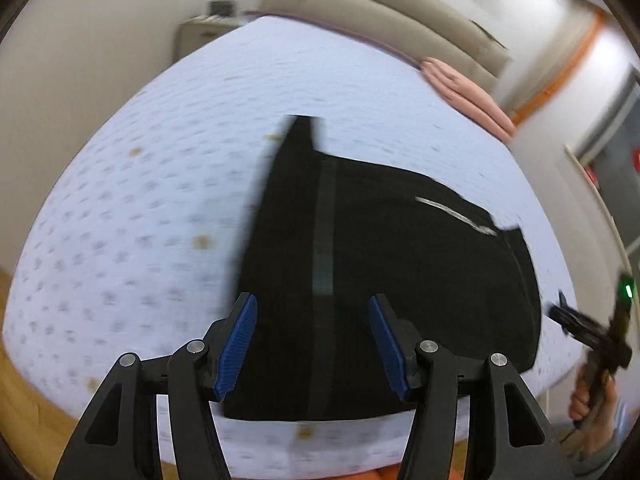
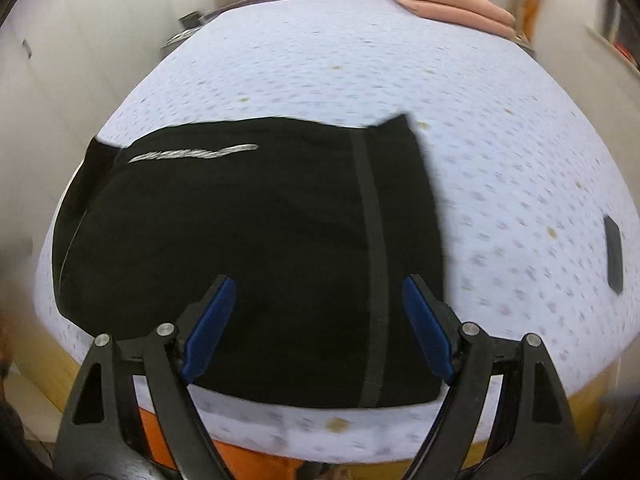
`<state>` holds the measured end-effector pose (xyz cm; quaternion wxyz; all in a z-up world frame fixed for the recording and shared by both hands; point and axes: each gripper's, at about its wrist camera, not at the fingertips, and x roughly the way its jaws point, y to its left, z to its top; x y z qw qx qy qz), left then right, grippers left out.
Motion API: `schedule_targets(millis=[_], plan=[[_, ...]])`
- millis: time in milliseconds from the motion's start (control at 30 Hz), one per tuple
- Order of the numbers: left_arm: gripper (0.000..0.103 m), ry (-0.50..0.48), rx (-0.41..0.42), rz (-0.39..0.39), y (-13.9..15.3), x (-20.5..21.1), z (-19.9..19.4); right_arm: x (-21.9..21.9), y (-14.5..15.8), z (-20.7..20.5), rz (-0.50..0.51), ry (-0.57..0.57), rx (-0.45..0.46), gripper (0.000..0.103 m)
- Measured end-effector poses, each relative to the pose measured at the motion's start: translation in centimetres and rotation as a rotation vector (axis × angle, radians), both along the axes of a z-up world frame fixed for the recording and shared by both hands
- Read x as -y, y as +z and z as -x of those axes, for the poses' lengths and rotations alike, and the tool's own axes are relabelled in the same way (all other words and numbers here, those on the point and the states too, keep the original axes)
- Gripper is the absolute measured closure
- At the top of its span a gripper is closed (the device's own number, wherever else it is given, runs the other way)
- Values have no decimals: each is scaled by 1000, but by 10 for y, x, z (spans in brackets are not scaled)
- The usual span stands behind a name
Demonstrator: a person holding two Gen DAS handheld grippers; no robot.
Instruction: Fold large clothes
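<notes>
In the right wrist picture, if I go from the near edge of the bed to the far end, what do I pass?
Near to far: the open gripper → the folded black garment → bare patterned bed sheet → the folded pink blanket at the far edge.

Both wrist views look down, sharing the black garment (image 1: 380, 280).

One black garment (image 2: 248, 248) on one bed (image 2: 500, 140) — two pink folded cloths (image 2: 452, 8), one dark phone (image 2: 613, 254), two grippers — left gripper (image 1: 314, 344), right gripper (image 2: 320, 328).
</notes>
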<state>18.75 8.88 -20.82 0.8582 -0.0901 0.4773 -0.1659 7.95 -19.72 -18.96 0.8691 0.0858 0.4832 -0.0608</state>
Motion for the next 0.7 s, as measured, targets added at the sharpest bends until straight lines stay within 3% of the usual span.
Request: schedule_targets(millis=[100,167,233,300,367,500,700], plan=[[43,-46,27,-80,-11,52,4,-27,-12,-28,-12,-19,-11,22],[43,-45,31,-168,-24,71,1,-29,-34,-33,39,-36,-26,22],[43,-26,-13,-270,-60,90,-11,-31,-62,-46,55,-42,-95,21],[41,-13,-78,-256,-85,88,-20,-29,-86,-48,11,-53,-140,20],[41,-1,-85,-235,-94,84,-23,-28,-94,-47,22,-41,-114,18],[41,-10,-77,-248,-89,84,-22,-20,-101,-48,7,-48,-107,18],[40,-16,-52,-184,-56,65,4,7,-82,-24,-112,-70,-77,18]])
